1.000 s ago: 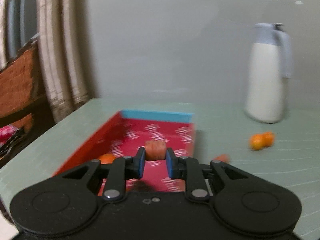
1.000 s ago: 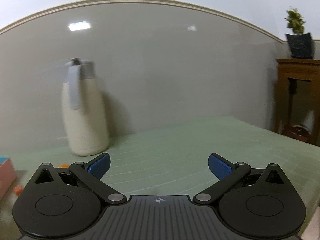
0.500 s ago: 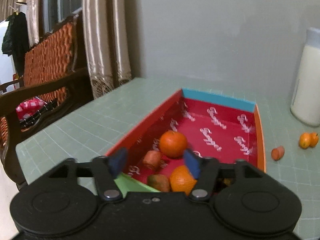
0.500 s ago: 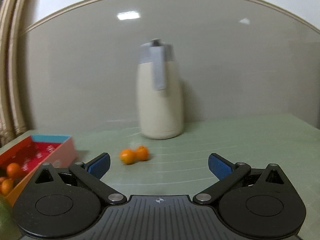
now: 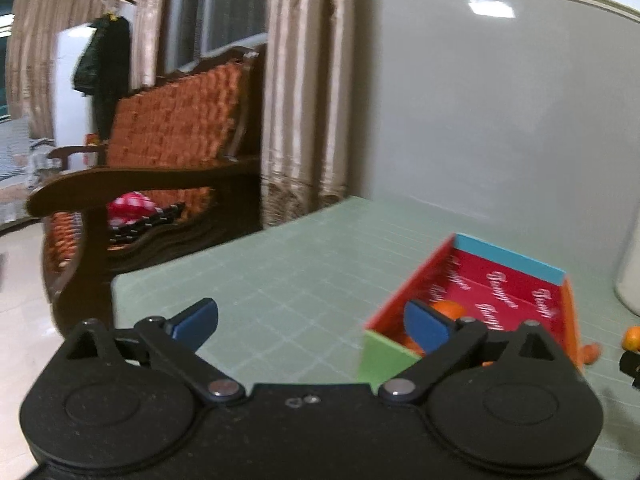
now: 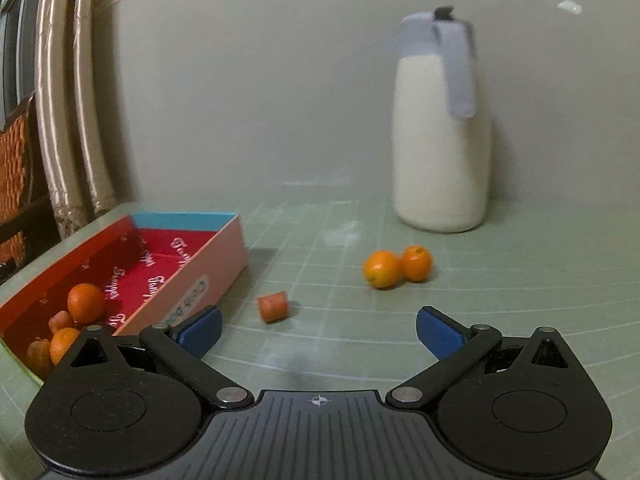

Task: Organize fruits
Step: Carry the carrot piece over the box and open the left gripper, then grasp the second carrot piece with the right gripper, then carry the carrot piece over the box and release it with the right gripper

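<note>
A red box (image 6: 132, 276) with a blue far end sits on the green table at the left; it holds several oranges (image 6: 85, 302) and small orange-brown pieces. It also shows in the left wrist view (image 5: 500, 288), to the right of my left gripper (image 5: 316, 326), which is open and empty over the table. My right gripper (image 6: 318, 330) is open and empty. Ahead of it lie a small orange-red piece (image 6: 273, 306) and two small oranges (image 6: 397, 268) touching each other.
A tall cream jug (image 6: 440, 128) with a grey handle stands at the back by the wall. A wooden bench (image 5: 152, 152) with an orange woven back and curtains (image 5: 304, 92) stand beyond the table's left edge.
My left gripper opened, dropped its piece in the box and swung left away from it. My right gripper swung left, bringing the loose fruit and box into view.
</note>
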### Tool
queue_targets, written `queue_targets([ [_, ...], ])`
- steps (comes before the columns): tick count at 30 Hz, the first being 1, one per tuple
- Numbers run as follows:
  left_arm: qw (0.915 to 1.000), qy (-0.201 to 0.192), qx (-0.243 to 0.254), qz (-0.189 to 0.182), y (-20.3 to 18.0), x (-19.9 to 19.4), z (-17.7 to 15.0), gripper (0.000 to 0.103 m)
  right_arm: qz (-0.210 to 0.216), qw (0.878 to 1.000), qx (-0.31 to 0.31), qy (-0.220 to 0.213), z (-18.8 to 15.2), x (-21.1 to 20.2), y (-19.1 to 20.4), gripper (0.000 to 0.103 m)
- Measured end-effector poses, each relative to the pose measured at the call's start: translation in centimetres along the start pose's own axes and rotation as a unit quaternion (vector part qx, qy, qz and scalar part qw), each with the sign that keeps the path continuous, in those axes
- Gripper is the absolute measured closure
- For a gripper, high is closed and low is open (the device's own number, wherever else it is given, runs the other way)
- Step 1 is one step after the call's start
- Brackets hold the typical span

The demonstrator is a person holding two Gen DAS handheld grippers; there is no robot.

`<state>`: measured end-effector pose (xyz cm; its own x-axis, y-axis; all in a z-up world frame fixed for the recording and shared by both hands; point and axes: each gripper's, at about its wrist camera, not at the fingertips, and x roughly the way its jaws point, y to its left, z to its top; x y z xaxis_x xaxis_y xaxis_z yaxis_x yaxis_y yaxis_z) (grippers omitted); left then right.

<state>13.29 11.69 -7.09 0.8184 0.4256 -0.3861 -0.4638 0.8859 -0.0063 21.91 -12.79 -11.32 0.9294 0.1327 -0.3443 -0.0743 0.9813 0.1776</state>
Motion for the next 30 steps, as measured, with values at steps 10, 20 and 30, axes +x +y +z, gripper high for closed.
queue_targets([
  [10, 0.9977, 0.015, -0.038, 0.053, 3.2, 0.6, 0.1, 0.007, 0.015, 0.998, 0.011, 0.065, 0.7, 5.1, 1.5, 0.033],
  [20, 0.9969, 0.018, -0.044, 0.063, 3.9, 0.7, -0.2, 0.007, 0.001, 0.997, 0.006, 0.075, 1.4, 8.2, 1.9, 0.061],
  [30, 0.9943, 0.037, -0.068, 0.073, 4.9, 1.3, -0.3, 0.007, 0.019, 0.998, 0.021, 0.063, 1.3, 7.3, 1.4, 0.080],
])
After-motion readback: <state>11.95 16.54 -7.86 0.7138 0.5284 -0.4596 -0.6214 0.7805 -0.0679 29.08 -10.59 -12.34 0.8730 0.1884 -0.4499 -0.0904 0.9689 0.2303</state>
